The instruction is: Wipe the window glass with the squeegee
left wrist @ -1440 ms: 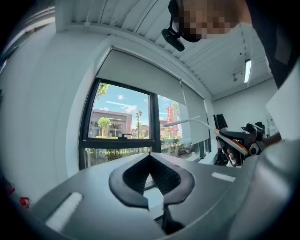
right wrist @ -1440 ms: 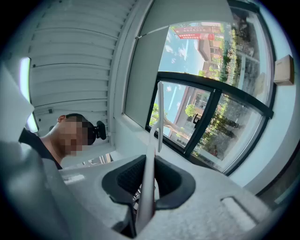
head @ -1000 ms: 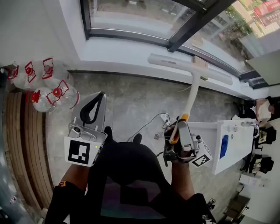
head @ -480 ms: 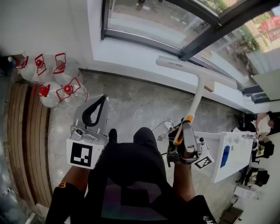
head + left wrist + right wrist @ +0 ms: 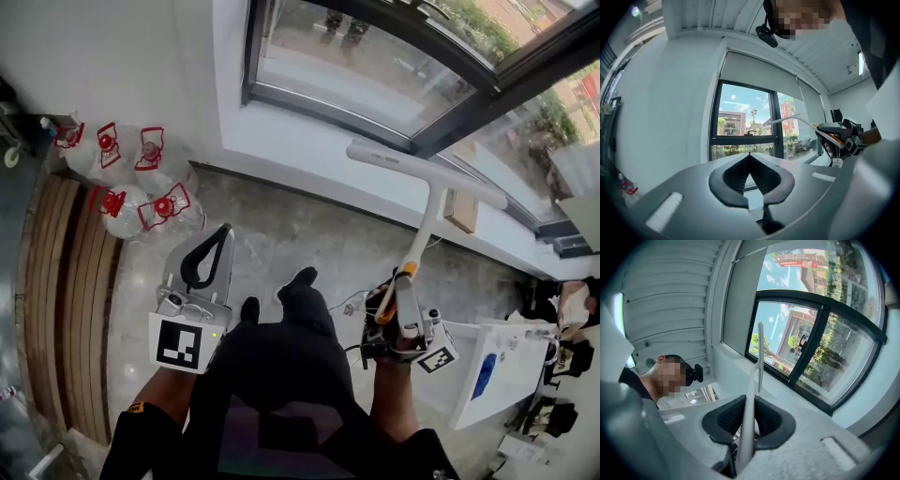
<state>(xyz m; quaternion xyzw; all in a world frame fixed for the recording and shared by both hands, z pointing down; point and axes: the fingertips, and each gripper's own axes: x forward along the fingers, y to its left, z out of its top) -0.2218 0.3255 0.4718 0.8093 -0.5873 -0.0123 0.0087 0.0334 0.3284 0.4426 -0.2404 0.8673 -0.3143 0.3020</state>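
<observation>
White squeegee (image 5: 429,212) in right tool (image 5: 397,292) | left tool (image 5: 221,234) closed | red-capped jugs (image 5: 122,208) clustered

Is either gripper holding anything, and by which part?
The right gripper clamps the white T-shaped squeegee by the lower end of its handle. The left gripper is shut, empty.

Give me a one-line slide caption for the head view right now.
Right gripper holds the squeegee by its handle, blade up near the window glass; left gripper shut and empty.
</observation>
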